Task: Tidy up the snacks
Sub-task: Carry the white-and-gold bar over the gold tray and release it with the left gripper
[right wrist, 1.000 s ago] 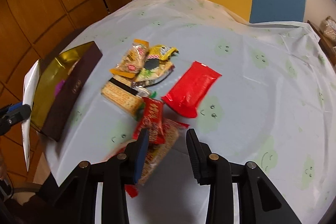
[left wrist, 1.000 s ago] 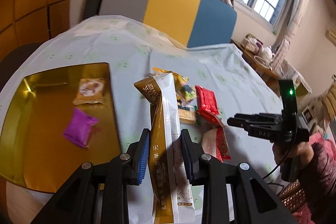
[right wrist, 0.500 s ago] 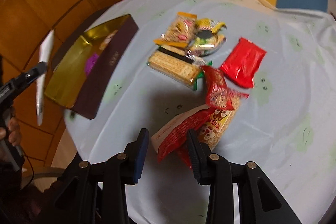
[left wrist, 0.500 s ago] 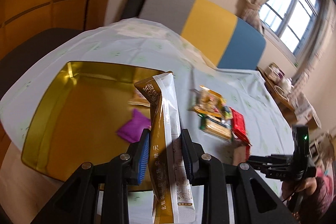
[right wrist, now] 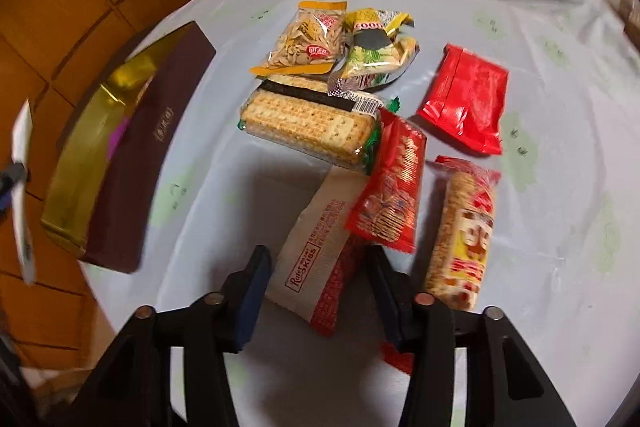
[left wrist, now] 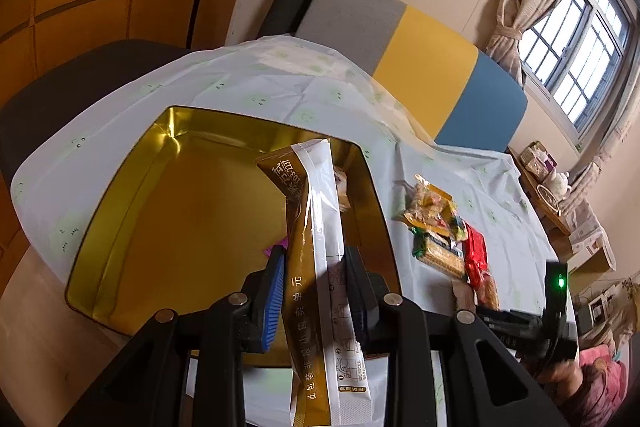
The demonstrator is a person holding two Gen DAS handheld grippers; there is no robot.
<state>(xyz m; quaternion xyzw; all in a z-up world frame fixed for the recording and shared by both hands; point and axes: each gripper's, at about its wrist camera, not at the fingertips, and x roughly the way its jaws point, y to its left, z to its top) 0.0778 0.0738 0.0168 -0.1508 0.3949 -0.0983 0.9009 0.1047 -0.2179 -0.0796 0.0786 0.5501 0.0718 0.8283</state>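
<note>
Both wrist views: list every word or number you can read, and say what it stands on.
"KISS", after a blurred word: white packet between the right claw's fingers.
"售", "单", "元" among gold Chinese characters: gold-and-white packet in the left claw.
Digits at its top: blurred.
Brown box logo and other wrappers: unreadable.

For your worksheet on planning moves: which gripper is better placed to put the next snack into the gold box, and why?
Left. The left gripper already clamps the gold-and-white packet over the gold box; the right gripper only straddles the white packet on the table.
</note>
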